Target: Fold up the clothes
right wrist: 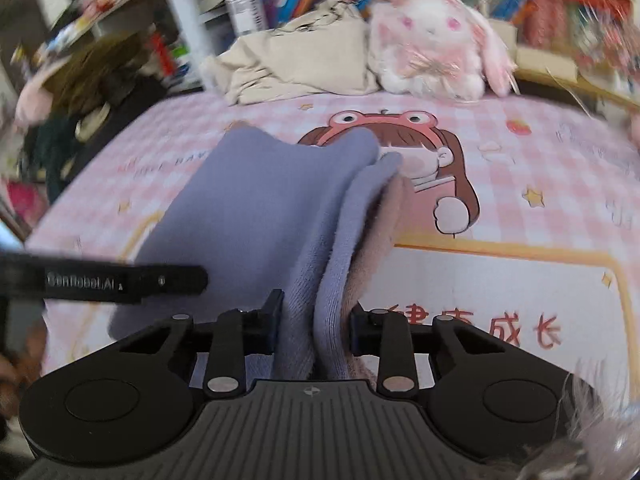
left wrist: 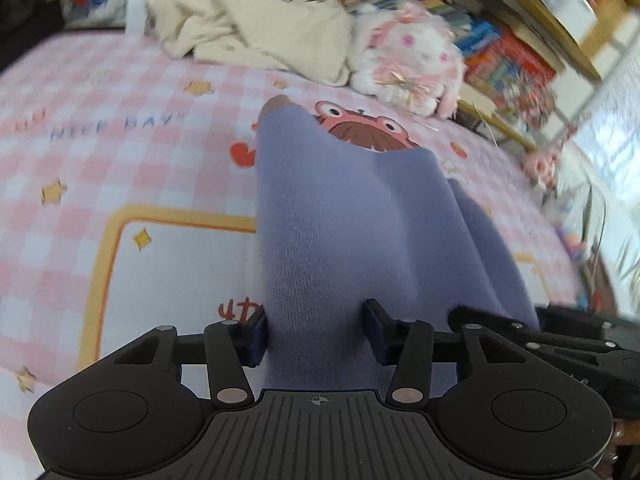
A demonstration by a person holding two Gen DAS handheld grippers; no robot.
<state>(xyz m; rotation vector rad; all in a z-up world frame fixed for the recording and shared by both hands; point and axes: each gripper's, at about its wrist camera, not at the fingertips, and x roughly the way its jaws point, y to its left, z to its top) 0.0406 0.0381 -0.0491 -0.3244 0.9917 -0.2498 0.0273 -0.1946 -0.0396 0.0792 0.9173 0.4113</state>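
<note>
Both tools were clamped on the same lavender knit garment: the left tool pinched a bunched span of it between its 2 fingers, and the right tool gripped 2 or more stacked layers, with a pinkish lining showing at the 3 o'clock side of the bundle. The garment draped forward from both tools toward 12 o'clock, and its far end appeared to reach the pink checked bed sheet; how much of it hung clear could not be told. Motion blur suggested a carrying or laying-down step, probably bringing a held edge over to make a fold. The next move likely called for lowering both tools together, keeping the edge taut and level, setting the cloth flat on the bed before releasing. A cream garment and a plush rabbit lay at 12 o'clock, well apart from the work.
</note>
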